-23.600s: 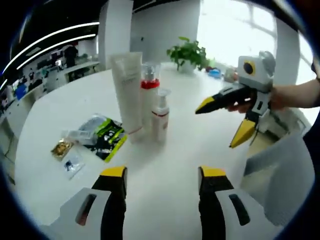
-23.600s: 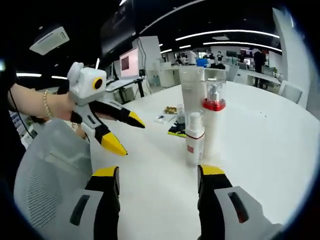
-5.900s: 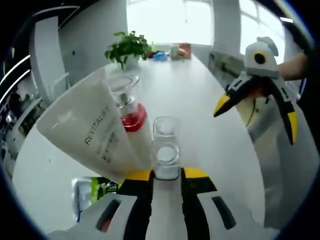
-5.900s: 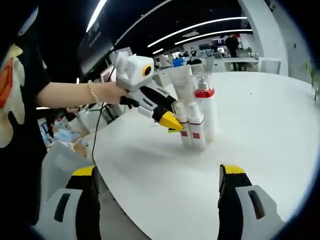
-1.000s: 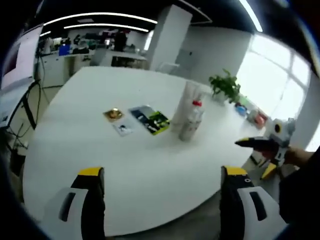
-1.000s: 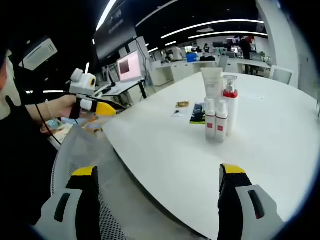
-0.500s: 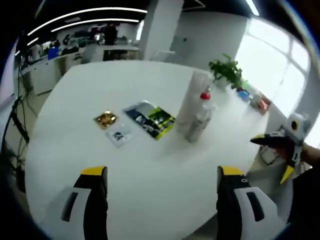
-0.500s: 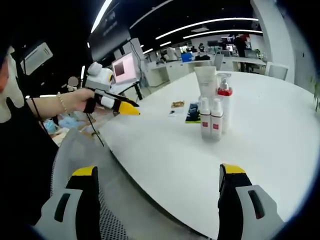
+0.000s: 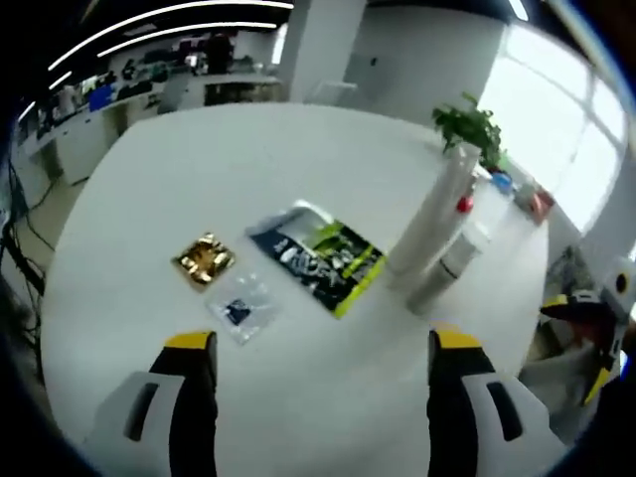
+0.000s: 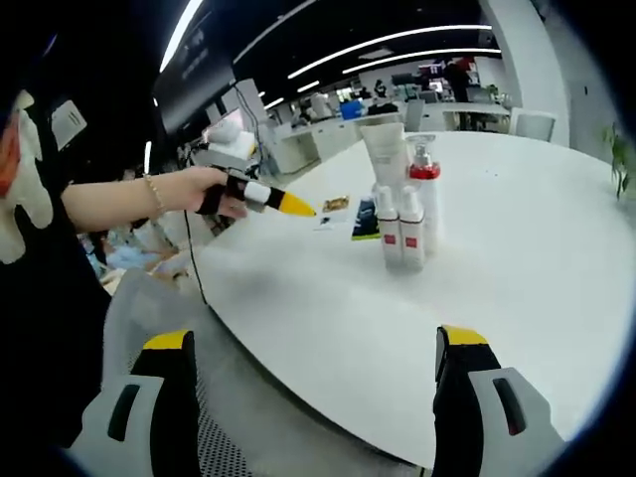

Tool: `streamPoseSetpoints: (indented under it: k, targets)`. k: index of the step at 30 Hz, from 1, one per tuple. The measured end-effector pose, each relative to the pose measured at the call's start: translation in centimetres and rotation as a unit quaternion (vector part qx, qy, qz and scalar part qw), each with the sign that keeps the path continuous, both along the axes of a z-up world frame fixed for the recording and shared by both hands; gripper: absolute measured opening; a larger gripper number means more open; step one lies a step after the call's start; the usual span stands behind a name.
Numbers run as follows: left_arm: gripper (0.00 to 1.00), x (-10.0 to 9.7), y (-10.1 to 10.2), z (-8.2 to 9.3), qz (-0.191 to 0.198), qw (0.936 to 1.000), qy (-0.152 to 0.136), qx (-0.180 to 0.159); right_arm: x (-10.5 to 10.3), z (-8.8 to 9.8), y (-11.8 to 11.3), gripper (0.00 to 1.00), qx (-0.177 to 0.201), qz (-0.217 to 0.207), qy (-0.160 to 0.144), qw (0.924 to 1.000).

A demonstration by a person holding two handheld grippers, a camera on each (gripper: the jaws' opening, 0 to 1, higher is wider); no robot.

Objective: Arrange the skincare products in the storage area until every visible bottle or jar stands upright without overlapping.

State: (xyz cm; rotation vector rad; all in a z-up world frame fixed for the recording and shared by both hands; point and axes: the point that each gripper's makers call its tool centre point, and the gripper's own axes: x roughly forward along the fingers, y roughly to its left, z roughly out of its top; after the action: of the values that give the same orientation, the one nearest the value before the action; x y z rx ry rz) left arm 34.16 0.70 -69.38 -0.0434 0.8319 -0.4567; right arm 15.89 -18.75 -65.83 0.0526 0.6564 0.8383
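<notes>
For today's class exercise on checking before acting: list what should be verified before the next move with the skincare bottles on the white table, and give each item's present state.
1. Tall tube upright: ok.
2. Red-collared pump bottle upright: ok.
3. Two small bottles upright and side by side, not stacked: ok.
4. Whether the bottles touch one another: cannot tell.
5. Left gripper open and empty: ok.
6. Right gripper open and empty, back from the table: ok.
</notes>
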Motion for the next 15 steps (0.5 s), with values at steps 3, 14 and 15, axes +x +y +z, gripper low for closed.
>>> streamPoseSetpoints:
  k: [3, 14, 15]
  targets:
    - [0.79, 1.2, -0.6, -0.2, 0.015, 0.9998, -0.003, 0.009, 0.1, -0.1, -0.1, 1.00, 0.002, -0.006, 0.005, 1.0000]
    - [0.75, 5.4, -1.8, -1.9, 0.081, 0.9964, 0.009, 0.023, 0.6, -0.3, -0.9, 1.00, 0.009, -0.033, 0.013, 0.9993]
    - [0.75, 5.7, -2.1, -2.0, 0.084, 0.9962, 0.007, 0.024, 0.6, -0.4, -0.9, 1.00, 0.007, -0.034, 0.014, 0.9993]
